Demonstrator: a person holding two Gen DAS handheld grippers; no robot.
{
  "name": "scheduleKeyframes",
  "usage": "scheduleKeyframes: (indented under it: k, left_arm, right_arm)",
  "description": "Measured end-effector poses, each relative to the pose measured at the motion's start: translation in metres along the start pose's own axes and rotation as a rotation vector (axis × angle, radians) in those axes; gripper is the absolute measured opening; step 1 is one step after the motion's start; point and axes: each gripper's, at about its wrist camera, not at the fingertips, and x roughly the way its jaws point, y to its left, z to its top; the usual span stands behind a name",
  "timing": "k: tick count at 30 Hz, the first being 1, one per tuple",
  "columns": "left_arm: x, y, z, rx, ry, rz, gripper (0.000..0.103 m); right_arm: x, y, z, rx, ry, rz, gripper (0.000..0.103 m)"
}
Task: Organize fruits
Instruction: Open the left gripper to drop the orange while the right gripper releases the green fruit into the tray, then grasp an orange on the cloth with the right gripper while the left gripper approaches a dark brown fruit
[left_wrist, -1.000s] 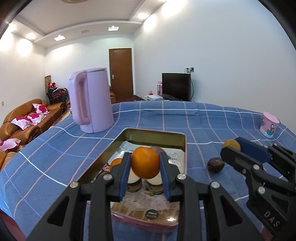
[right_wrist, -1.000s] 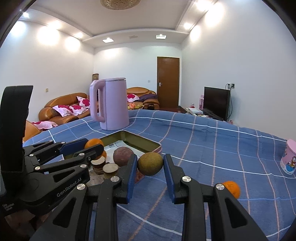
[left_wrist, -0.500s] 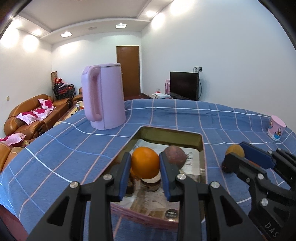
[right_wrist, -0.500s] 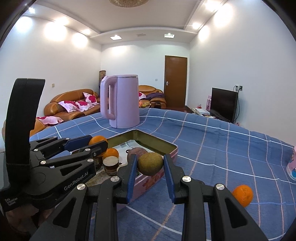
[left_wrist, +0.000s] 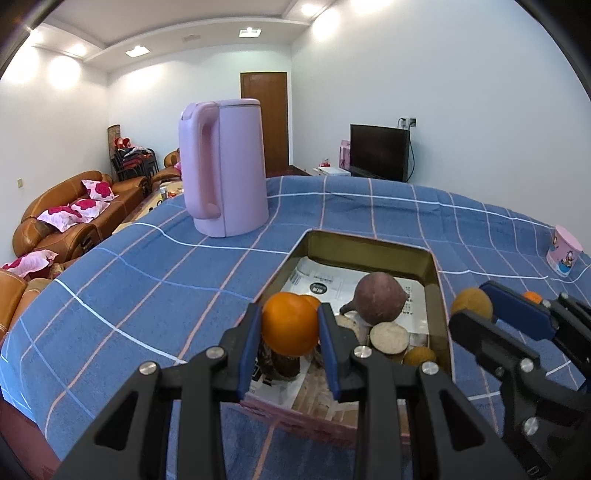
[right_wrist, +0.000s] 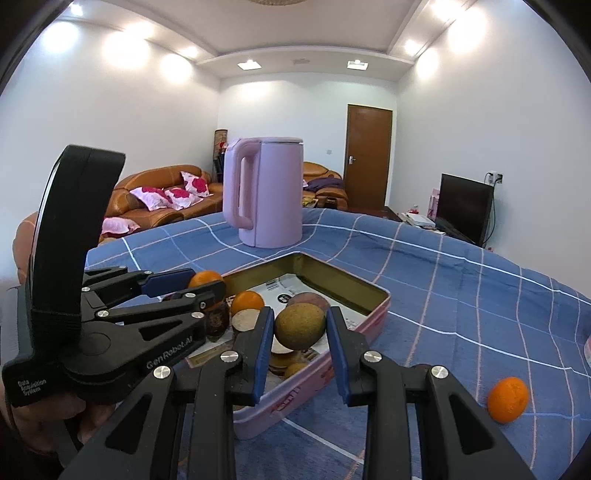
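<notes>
Orange and brownish-green are the two colours in transit: the left gripper has its blue pads pinched on an orange, and the right gripper has its own pressed on a brownish-green round fruit. The pink metal tin on the blue checked tablecloth is the landmark. Both held fruits hang over the tin's near end, the orange toward its left wall, the brownish-green one toward its right.

Inside the tin, on printed paper, lie a purplish-brown round fruit, a second orange, some cut pieces and a small brownish fruit by the near right corner. A loose orange sits on the cloth well to the right of the tin. A lilac kettle stands beyond the tin's far left corner; a pink printed cup stands far off to its right.

By my reading, the step in hand is the carry-and-place of two fruits at once. Next, each should be lowered onto a free patch of the lining, clear of the pieces heaped at the near end, before the pads part, or it may roll. The loose orange would follow.
</notes>
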Motion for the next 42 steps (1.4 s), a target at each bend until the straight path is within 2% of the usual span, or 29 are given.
scheduleKeyframes:
  k: [12,29,32,37,42]
  left_arm:
    - [0.006,-0.001,-0.003,0.02,0.05,-0.006,0.033]
    - [0.011,-0.004,-0.007,0.04,0.088,-0.018,0.037]
    - [0.011,-0.002,-0.007,0.032,0.088,-0.016,0.043]
    - [0.007,0.0,-0.006,0.018,0.082,-0.019,0.063]
    - [-0.002,-0.01,-0.003,0.034,0.061,-0.036,0.065]
  right_arm:
    - [0.022,0.003,-0.001,-0.008,0.114,0.059,0.031]
    - [0.033,-0.001,-0.004,0.023,0.184,0.092,0.034]
    - [0.032,-0.002,-0.004,0.025,0.181,0.093,0.035]
    - [0.028,-0.006,-0.005,0.038,0.169,0.079,0.041]
    - [0.011,-0.013,-0.009,0.022,0.126,0.04,0.047]
